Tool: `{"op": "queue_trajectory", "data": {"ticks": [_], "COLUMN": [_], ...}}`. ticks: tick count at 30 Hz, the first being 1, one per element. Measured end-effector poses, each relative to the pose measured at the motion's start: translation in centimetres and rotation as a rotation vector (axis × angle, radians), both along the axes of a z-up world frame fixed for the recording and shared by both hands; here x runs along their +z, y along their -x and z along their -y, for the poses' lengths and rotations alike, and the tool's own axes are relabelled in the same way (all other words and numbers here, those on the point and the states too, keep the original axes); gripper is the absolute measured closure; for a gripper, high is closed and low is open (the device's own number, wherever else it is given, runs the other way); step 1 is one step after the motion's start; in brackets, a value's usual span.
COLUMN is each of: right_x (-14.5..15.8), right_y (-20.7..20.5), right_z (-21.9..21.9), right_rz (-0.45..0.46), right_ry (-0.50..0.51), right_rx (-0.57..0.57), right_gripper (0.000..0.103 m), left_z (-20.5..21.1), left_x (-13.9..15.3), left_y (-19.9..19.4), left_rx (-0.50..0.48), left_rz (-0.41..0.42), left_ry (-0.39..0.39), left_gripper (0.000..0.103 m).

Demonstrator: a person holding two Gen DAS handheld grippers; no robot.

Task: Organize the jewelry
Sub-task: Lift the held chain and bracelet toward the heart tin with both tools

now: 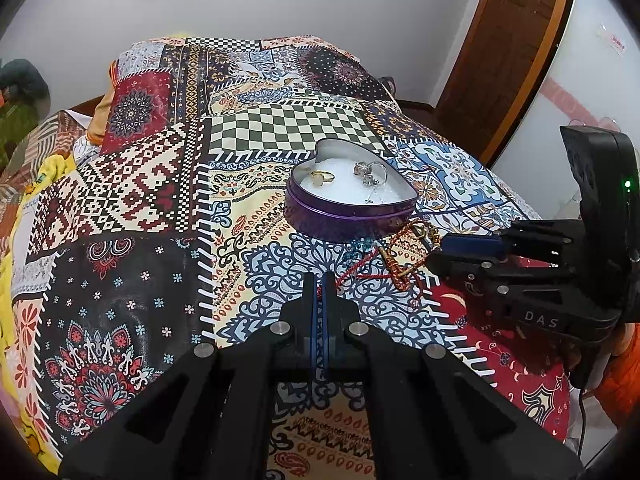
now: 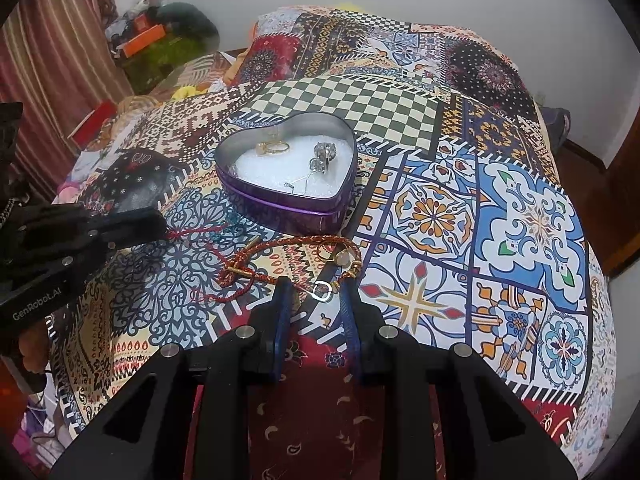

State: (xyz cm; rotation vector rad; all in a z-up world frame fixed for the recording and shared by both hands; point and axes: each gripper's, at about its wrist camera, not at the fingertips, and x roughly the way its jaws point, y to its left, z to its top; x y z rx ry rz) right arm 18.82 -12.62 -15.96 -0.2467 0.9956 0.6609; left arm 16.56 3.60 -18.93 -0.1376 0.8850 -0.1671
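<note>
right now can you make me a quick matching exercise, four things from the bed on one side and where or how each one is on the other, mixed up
Things
1. gold ring
2. heart tin
3. red thread
4. braided bracelet

Place or state
A. pinched in the left gripper's fingers
B. lying on the bedspread just in front of the open right gripper
C. resting on the white lining inside the tin
D. standing open, with no lid on it

Pairs: 1-C, 2-D, 3-A, 4-B
</note>
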Motion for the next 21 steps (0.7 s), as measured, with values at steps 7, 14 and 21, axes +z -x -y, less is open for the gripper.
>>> {"op": "queue_trajectory", "data": {"ticks": [7, 14, 21], "right_x": [-0.1, 0.4, 2.3], "right_y": [-0.1, 0.1, 0.7], "right_z": [0.0, 0.5, 1.5], "right_rz": [0.004, 0.023, 0.068], "right_ry": [-0.009, -0.020, -0.045], "right_rx": [0.006, -0.017, -0.042], "right_gripper": [0.095, 0.095, 0.095], "left_z": [0.7, 0.9, 0.7], "left_x": [0.4, 2.0, 4.5], "left_y": [0.0, 0.2, 0.4], "left_rx": [-0.013, -0.013, -0.011], "left_rz": [0.014, 0.053, 0.114], "left_ry": [-0.020, -0.029, -0.032], "left_gripper": [0.103, 0.103, 0.103]}}
